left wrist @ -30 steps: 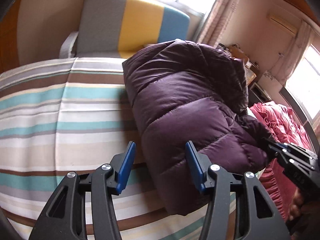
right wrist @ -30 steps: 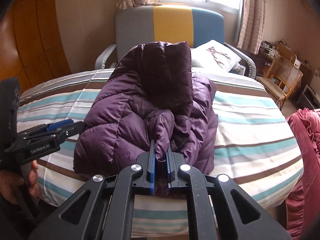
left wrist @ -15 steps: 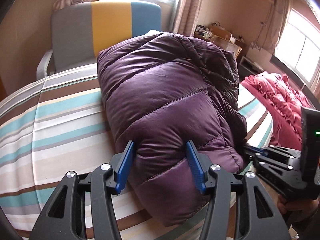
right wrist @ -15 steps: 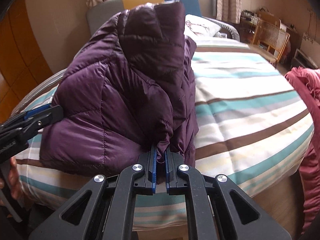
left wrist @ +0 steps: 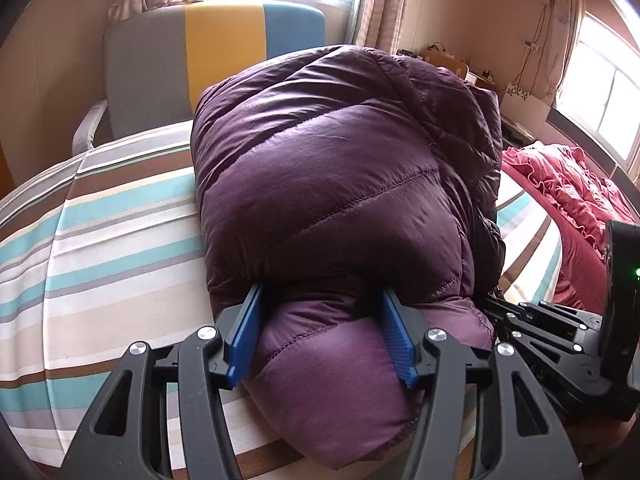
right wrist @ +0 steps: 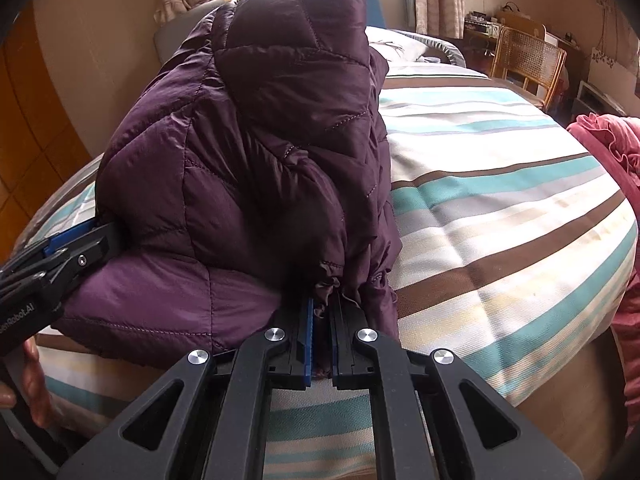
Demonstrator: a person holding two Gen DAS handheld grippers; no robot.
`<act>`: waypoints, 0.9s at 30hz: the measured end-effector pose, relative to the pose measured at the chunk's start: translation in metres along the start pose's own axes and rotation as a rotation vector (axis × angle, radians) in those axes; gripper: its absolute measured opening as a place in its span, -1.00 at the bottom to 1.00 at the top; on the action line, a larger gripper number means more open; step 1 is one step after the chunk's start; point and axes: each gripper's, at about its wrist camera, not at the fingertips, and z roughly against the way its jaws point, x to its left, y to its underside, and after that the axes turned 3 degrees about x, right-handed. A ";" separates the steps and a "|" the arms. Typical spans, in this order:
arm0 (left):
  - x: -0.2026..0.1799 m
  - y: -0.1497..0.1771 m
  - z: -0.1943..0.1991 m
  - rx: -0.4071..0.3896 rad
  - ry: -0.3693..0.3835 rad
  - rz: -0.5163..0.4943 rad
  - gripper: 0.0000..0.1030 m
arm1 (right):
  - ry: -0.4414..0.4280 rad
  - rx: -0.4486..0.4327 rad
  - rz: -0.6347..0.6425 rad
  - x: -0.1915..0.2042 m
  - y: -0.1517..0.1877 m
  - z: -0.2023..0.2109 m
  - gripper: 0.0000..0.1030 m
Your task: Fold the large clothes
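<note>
A purple puffer jacket (left wrist: 340, 184) lies bundled on the striped bed (left wrist: 100, 240). My left gripper (left wrist: 320, 292) is at its near end. The jaws are opening, and a thick padded fold bulges between the blue pads (left wrist: 244, 328), touching both. My right gripper (right wrist: 323, 304) is shut on a gathered edge of the jacket (right wrist: 240, 168), low at the bed's near edge. The rest of the jacket rises steeply behind it. Each view shows the other gripper at the jacket's side: the right one (left wrist: 496, 304), the left one (right wrist: 92, 236).
A grey, yellow and blue headboard (left wrist: 224, 52) stands behind the bed. A pink ruffled quilt (left wrist: 568, 184) lies to the right. A pillow (right wrist: 404, 44) and a wicker chair (right wrist: 528, 60) are at the back right. A hand (right wrist: 32, 384) holds the left gripper's handle.
My left gripper has swung round and slid onto the jacket's near end, so the fold now sits between its jaws. The right gripper has sunk towards the bed, still gripping the edge.
</note>
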 end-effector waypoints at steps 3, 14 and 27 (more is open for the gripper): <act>0.002 -0.002 0.004 0.000 0.011 0.014 0.08 | -0.002 0.007 -0.013 -0.003 -0.004 0.008 -0.88; -0.002 -0.004 0.015 -0.017 0.016 0.023 0.10 | 0.040 -0.056 -0.004 0.006 -0.010 0.039 -0.82; -0.006 -0.015 0.048 -0.078 0.010 0.014 0.18 | 0.055 -0.162 -0.010 0.014 -0.024 0.076 0.15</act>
